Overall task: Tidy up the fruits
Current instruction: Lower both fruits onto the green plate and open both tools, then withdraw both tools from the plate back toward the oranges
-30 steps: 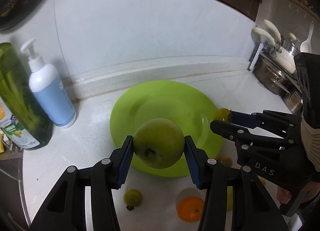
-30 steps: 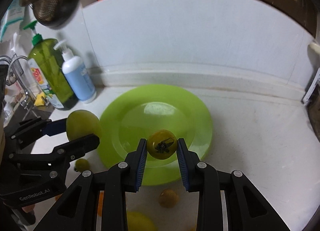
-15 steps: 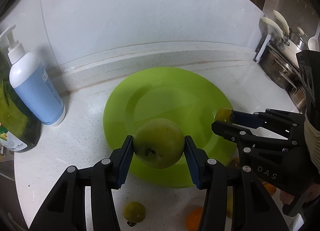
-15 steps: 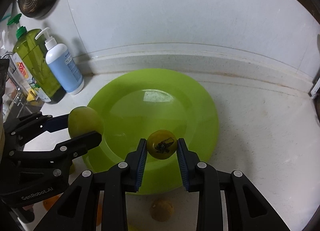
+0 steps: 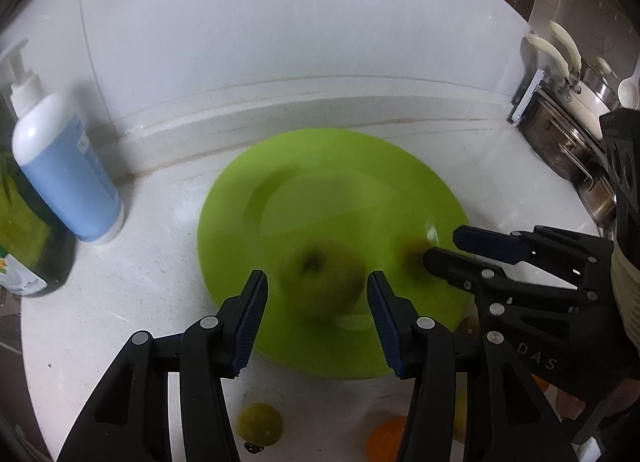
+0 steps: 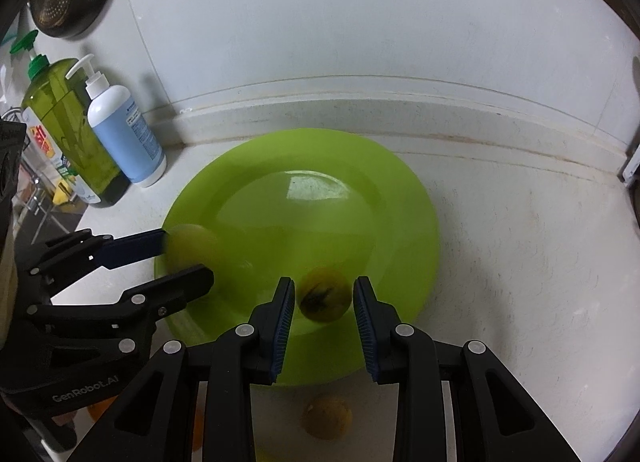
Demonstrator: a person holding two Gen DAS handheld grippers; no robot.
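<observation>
The large green fruit [image 5: 320,286] lies blurred on the near part of the green plate [image 5: 332,182], between the two blue pads of the left gripper [image 5: 318,290], with a gap showing on each side. The left jaws have just been opening and no longer press the fruit. In the right wrist view the same fruit [image 6: 192,242] is a pale smear at the plate's [image 6: 304,198] left rim, between the tips of the left gripper [image 6: 184,260].

The small yellow-green fruit [image 6: 322,294], its dark stem scar facing the camera, sits on the plate's near rim between the pads of the right gripper [image 6: 323,298]. It lies close to the left pad and clear of the right one. These jaws too have just been opening and stand apart, gripping nothing. From the left wrist view this fruit [image 5: 414,256] is a dark blur at the right gripper's [image 5: 442,246] tips.

The plate rests on the white counter [image 6: 520,262], towards the back wall. On the counter's near side lie a small green fruit [image 5: 260,422], an orange [image 5: 386,438] and a brownish fruit [image 6: 326,416], all off the plate. At the counter's back left corner stand a white-and-blue pump bottle [image 6: 126,134] and, just beside it, a green bottle [image 6: 68,122]
</observation>
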